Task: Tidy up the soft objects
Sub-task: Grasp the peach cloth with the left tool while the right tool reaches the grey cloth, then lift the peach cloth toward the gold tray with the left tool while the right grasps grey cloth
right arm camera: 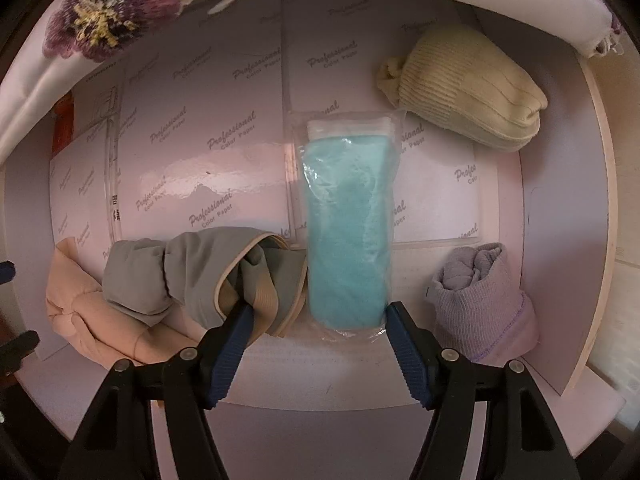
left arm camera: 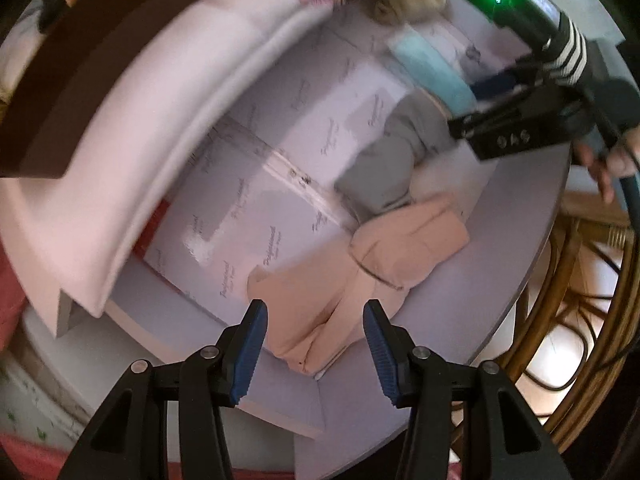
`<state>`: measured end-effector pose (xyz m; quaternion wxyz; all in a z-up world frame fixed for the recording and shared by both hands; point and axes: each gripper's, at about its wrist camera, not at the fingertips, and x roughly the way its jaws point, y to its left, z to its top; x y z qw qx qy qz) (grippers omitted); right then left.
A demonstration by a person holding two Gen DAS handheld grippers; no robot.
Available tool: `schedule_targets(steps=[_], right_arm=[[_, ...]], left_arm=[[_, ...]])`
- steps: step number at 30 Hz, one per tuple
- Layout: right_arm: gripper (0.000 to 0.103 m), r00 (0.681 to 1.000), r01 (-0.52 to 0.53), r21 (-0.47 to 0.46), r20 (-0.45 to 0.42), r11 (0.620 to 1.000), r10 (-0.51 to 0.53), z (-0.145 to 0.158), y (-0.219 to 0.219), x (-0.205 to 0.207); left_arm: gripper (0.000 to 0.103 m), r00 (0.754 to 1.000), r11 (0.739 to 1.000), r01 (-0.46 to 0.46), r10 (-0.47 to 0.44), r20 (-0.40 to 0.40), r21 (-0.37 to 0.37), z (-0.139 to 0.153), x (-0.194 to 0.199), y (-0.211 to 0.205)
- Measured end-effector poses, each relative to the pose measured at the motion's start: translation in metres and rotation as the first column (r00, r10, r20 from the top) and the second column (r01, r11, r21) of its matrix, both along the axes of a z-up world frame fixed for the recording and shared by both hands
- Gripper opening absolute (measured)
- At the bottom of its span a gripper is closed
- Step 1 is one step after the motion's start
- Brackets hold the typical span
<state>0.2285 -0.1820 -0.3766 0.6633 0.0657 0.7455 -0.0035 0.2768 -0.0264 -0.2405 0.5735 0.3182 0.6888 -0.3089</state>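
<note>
A peach cloth (left arm camera: 360, 264) lies on the lilac table, just ahead of my open, empty left gripper (left arm camera: 316, 320). A grey garment (left arm camera: 384, 164) lies beyond it. In the right wrist view my right gripper (right arm camera: 320, 312) is open, its fingertips either side of the near end of a blue cloth in a clear bag (right arm camera: 348, 224). The grey garment (right arm camera: 192, 272) with a tan band lies left of it, on the peach cloth (right arm camera: 76, 304). A rolled lilac sock (right arm camera: 484, 300) sits to the right and a cream knitted sock (right arm camera: 464, 88) at the back right.
Sheets printed "Professional Color Paper" (right arm camera: 200, 152) cover the table. A white cushion with a purple flower (right arm camera: 104, 20) borders the back. A wicker chair (left arm camera: 580, 320) stands past the table's edge. The right gripper's body (left arm camera: 532, 128) shows in the left wrist view.
</note>
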Motion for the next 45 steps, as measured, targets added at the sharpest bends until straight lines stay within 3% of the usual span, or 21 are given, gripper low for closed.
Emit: schedule_targets(steps=[9, 14, 20, 23, 24, 25, 34, 45], right_arm=[[0.070, 1.000, -0.003, 0.021, -0.010, 1.000, 0.003, -0.007, 0.008, 0.004], [0.070, 1.000, -0.005, 0.027, -0.010, 1.000, 0.006, -0.012, 0.012, 0.006], [0.070, 1.000, -0.013, 0.030, -0.013, 0.999, 0.013, -0.017, 0.012, 0.007], [0.070, 1.000, -0.014, 0.031, -0.010, 0.999, 0.014, -0.020, 0.014, 0.006], [0.070, 1.000, -0.013, 0.031, -0.010, 0.999, 0.014, -0.020, 0.013, 0.006], [0.070, 1.000, -0.011, 0.032, -0.010, 0.999, 0.011, -0.021, 0.013, 0.006], [0.070, 1.000, -0.004, 0.033, -0.007, 0.999, 0.004, -0.022, 0.003, 0.003], [0.070, 1.000, -0.008, 0.030, -0.008, 1.000, 0.008, -0.022, 0.003, 0.003]], left_arm=[[0.051, 0.991, 0.996, 0.072, -0.078, -0.113, -0.054, -0.024, -0.002, 0.004], [0.051, 0.988, 0.998, 0.061, -0.066, -0.141, -0.034, -0.050, -0.003, 0.004], [0.051, 0.984, 0.999, -0.017, 0.010, -0.180, -0.035, -0.064, -0.003, 0.014], [0.041, 0.983, 0.999, -0.021, 0.016, -0.180, -0.027, -0.064, -0.006, 0.019], [0.030, 0.983, 0.999, -0.023, 0.017, -0.183, -0.031, -0.069, -0.007, 0.020], [0.024, 0.982, 0.999, -0.032, 0.023, -0.189, -0.043, -0.068, -0.009, 0.020], [0.016, 0.989, 0.994, -0.067, 0.054, -0.137, -0.091, -0.051, -0.024, 0.026], [0.013, 0.993, 0.982, -0.108, 0.099, -0.066, -0.157, -0.005, -0.018, 0.043]])
